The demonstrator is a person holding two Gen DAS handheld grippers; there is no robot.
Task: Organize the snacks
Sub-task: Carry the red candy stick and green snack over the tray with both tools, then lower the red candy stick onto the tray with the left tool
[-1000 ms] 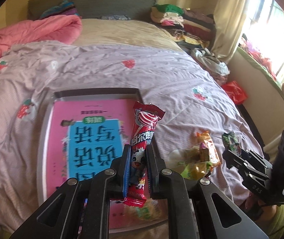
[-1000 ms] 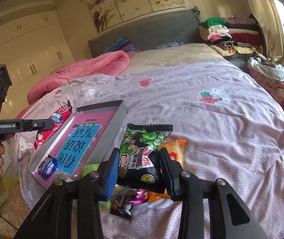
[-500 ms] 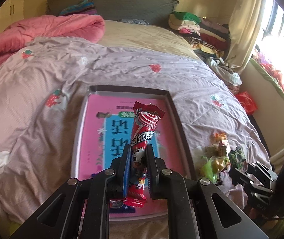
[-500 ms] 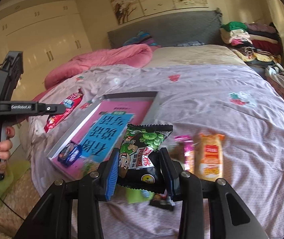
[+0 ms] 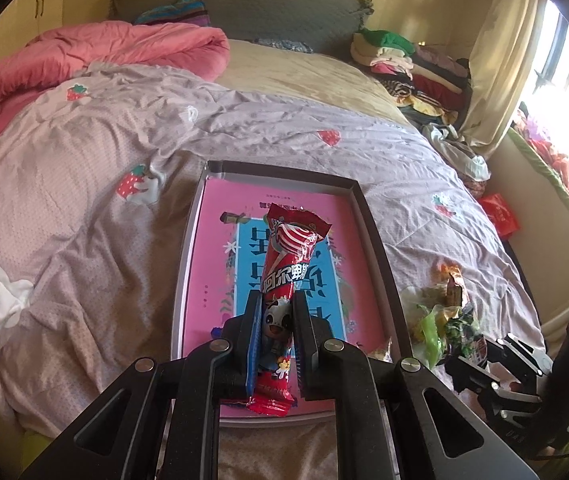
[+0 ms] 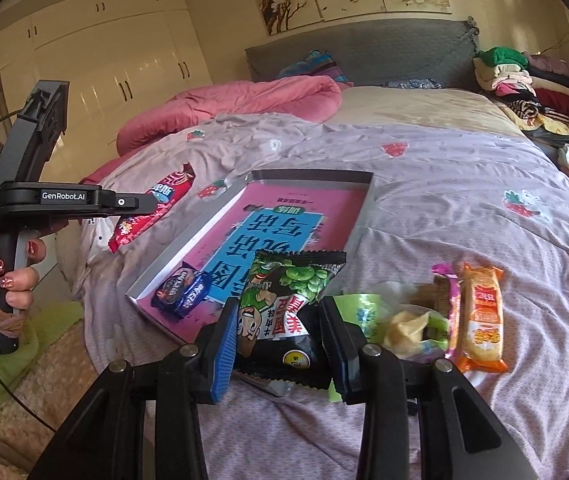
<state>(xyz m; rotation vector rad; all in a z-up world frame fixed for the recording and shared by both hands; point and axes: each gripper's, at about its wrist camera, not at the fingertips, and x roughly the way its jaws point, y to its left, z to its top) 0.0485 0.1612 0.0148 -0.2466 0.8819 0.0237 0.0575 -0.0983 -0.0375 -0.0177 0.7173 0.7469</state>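
Bed [image 6: 464, 184]: tray [image 6: 368, 200] lies on the bedspread, left of a snack pile [image 6: 436, 320]. In tray: booklet [image 6: 284, 232] flat on its floor; small wrapped snack [image 6: 182, 292] at the near left corner. Long snack stick [image 5: 288, 272] held upright over tray in left tongs [image 5: 276, 332]. Snack bag [image 6: 288, 312] in right tongs [image 6: 280, 344], before the pile. Folded quilt [image 6: 244, 100] and headboard [image 6: 384, 52] behind; stacked clothes [image 6: 524, 80] at far right

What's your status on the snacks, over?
Left gripper shut on red packet, above tray. Right gripper shut on black pea bag. Blue packet already in tray. Nothing in the way.
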